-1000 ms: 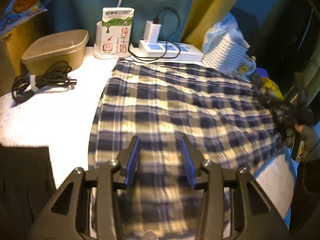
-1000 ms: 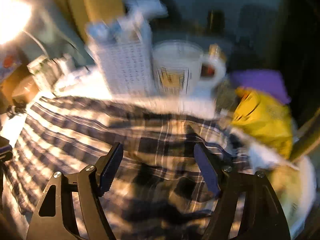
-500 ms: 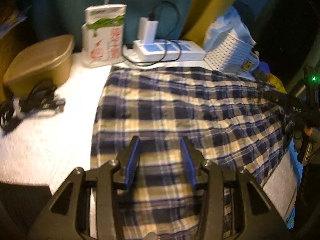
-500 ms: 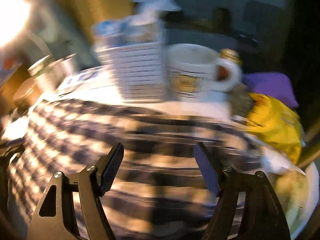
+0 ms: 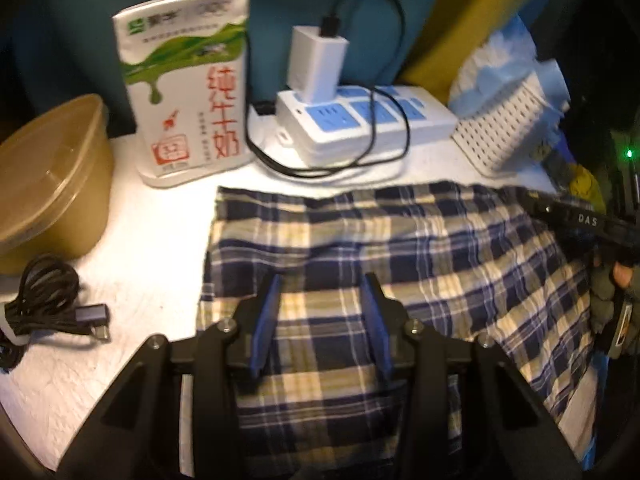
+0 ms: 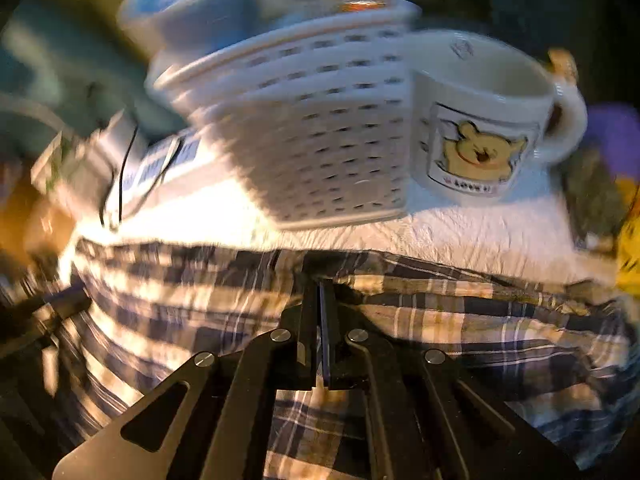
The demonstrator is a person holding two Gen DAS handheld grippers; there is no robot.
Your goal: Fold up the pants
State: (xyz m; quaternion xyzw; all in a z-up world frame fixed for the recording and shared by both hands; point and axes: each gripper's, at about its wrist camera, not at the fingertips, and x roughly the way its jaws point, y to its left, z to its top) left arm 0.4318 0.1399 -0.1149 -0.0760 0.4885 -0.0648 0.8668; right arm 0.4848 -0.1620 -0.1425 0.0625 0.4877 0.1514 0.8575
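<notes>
Blue, white and cream plaid pants point(image 5: 400, 248) lie spread on a white table cover point(image 5: 140, 240). My left gripper point(image 5: 320, 284) hovers over their near-left part, its blue pads apart with only flat cloth showing between them. My right gripper point(image 6: 320, 286) is shut, its tips pinching the bunched far edge of the pants point(image 6: 480, 320). In the left wrist view the right gripper point(image 5: 528, 198) reaches in from the right over the far right corner, with a gloved hand point(image 5: 612, 292) behind it. The right wrist view is blurred.
Along the back stand a milk carton point(image 5: 188, 92), a power strip point(image 5: 360, 124) with a charger, and a white perforated basket point(image 6: 312, 132). A bear mug point(image 6: 480, 120) sits next to the basket. A brown lidded bowl point(image 5: 44, 184) and a coiled black cable point(image 5: 48, 304) lie at left.
The right jaws went from wide open to shut at the pants' far edge, and that gripper moved closer to the basket and mug. The left gripper moved toward the back; its jaws kept their gap.
</notes>
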